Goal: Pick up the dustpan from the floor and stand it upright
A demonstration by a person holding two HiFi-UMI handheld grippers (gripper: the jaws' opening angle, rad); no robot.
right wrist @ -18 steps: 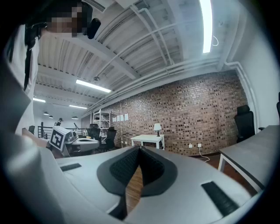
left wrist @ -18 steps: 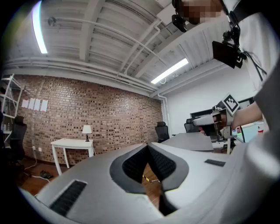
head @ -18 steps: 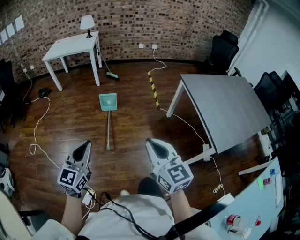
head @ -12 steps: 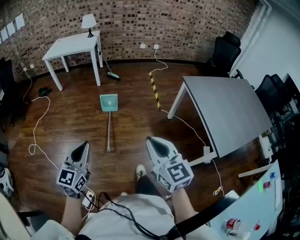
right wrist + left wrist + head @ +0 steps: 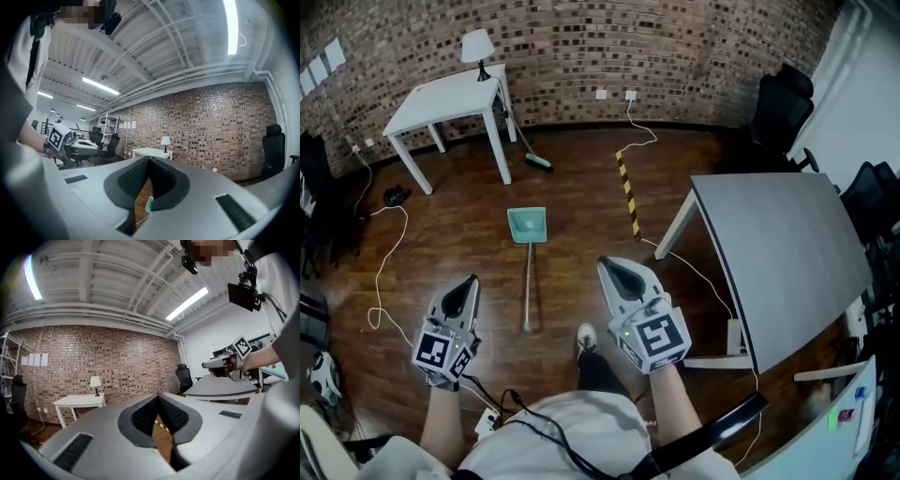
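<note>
In the head view we see the left gripper (image 5: 471,280) held level at the left; its jaws are together with nothing between them, and the left gripper view shows its dark ribbed pads (image 5: 140,416) meeting at the front. The dustpan (image 5: 528,230) lies flat on the floor (image 5: 581,202), ahead of both grippers and between them, touching neither; its pan (image 5: 527,219) points away from us and its handle (image 5: 529,281) runs back toward us, ending left of a shoe (image 5: 586,337). The right gripper (image 5: 610,266) sits just right of the handle; its jaws are likewise together and empty; the right gripper view shows a sliver of teal through the gap below them.

Materials: the pan is teal, smooth and trapezoid; the handle is a thin, pale, straight rod; the floor is dark glossy wood planking; the gripper shells are smooth grey and taper to a point; each carries a marker cube (image 5: 439,352). Beyond stand a white table (image 5: 450,98), a grey table (image 5: 787,244) and a brick wall (image 5: 675,47).
</note>
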